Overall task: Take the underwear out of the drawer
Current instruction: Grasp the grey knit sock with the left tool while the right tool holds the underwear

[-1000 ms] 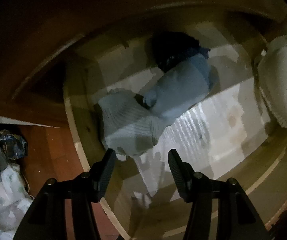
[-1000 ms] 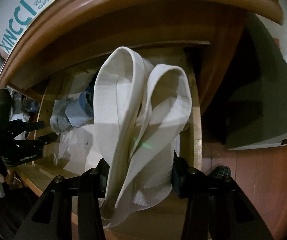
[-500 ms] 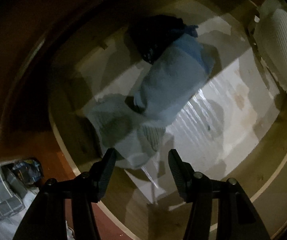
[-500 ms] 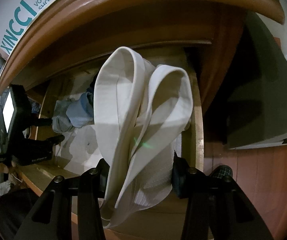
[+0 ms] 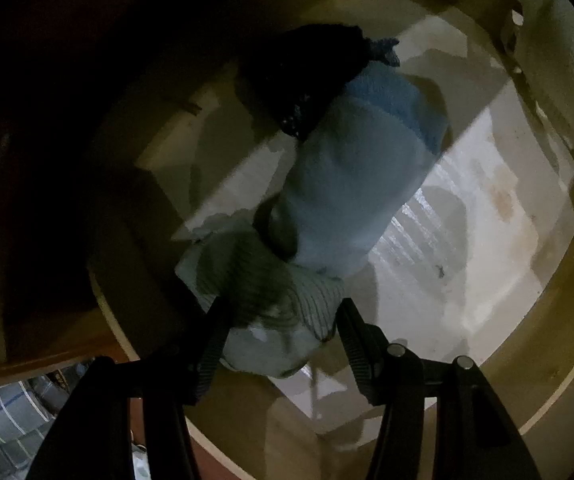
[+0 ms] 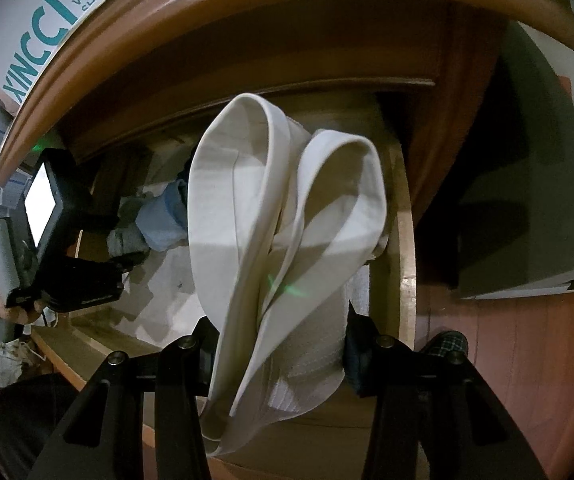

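My right gripper (image 6: 279,344) is shut on white underwear (image 6: 287,216), which hangs above the open wooden drawer (image 6: 403,240); the same white cloth shows at the far right of the left wrist view (image 5: 567,80). In the drawer lie a grey ribbed garment (image 5: 263,288), a light blue rolled garment (image 5: 351,184) and a dark one (image 5: 303,72). My left gripper (image 5: 279,340) is open, its fingers either side of the grey garment's near end. The left gripper also shows in the right wrist view (image 6: 127,260).
The drawer floor has a pale liner (image 5: 467,248). The dresser top edge (image 6: 247,4) overhangs the drawer, with a white shoe box (image 6: 47,20) on it. Red-brown floor (image 6: 527,360) lies to the right, and bags (image 5: 3,436) at the left.
My left gripper has moved down and forward into the drawer until its fingers straddle the grey garment. My right gripper has held still with the white underwear.
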`<action>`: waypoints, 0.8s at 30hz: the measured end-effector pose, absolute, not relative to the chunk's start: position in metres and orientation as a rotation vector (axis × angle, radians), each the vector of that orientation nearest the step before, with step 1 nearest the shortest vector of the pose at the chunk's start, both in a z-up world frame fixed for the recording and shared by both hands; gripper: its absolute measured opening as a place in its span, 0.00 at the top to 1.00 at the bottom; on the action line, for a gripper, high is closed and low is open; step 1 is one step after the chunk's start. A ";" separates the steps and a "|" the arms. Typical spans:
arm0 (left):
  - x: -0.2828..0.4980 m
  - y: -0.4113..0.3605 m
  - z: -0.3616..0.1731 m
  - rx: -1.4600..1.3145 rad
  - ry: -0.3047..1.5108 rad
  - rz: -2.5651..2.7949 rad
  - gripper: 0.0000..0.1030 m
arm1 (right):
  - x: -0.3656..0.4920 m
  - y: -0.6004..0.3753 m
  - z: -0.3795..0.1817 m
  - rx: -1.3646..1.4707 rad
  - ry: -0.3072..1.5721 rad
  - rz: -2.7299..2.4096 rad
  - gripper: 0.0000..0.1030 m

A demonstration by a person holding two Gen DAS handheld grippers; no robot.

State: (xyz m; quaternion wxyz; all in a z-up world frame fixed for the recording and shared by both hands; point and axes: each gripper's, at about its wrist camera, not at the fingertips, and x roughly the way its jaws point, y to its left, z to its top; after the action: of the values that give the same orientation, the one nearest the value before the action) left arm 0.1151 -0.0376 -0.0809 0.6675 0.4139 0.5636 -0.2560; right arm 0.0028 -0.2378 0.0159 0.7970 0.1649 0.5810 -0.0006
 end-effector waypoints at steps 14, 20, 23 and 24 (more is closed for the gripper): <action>0.119 -0.011 -0.074 0.800 1.374 -0.570 0.67 | 0.003 -0.238 0.017 0.358 1.246 -0.004 0.59; 0.124 0.003 -0.059 0.649 1.482 -0.564 0.68 | 0.003 -0.238 0.017 0.357 1.247 -0.002 0.58; 0.120 0.009 -0.052 0.553 1.494 -0.581 0.68 | 0.003 -0.237 0.017 0.351 1.245 -0.001 0.59; 0.120 0.010 -0.049 0.537 1.494 -0.584 0.68 | 0.003 -0.237 0.018 0.350 1.244 -0.001 0.59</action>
State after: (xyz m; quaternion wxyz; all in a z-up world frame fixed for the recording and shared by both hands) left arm 0.1196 0.0101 -0.0491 0.6632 0.2375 0.6609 -0.2586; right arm 0.0032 -0.2368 0.0176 0.7985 0.1629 0.5796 -0.0004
